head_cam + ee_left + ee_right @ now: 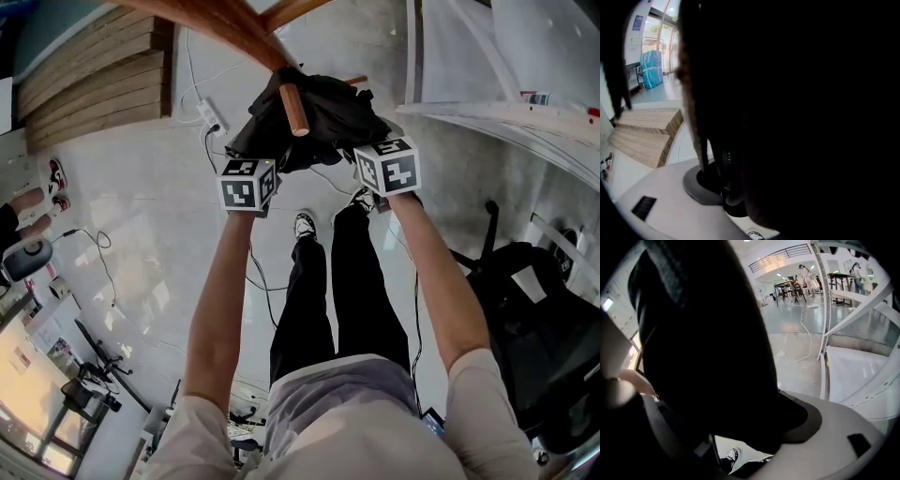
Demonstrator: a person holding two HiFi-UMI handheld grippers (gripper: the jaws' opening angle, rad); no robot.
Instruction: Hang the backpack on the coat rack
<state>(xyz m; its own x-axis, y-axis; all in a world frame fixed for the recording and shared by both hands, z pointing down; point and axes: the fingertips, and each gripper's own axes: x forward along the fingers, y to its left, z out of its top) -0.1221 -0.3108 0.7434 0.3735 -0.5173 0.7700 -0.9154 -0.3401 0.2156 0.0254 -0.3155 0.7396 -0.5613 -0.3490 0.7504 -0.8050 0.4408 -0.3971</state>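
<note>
Pale floor (141, 187) below; backpack (323, 117) sits over the coat rack peg (293, 108), one o'clock from left gripper (255, 169), eleven from right gripper (378, 155), both spread wide, fabric between.

Glossy pale floor (141, 187), wooden steps (94, 75), white power strip (211, 114)

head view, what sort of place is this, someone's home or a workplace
Probably a large indoor work hall or lab, not a home: a wide glossy pale floor with a power strip and loose cables, stacked wooden platforms, and in the right gripper view distant work tables.
</note>
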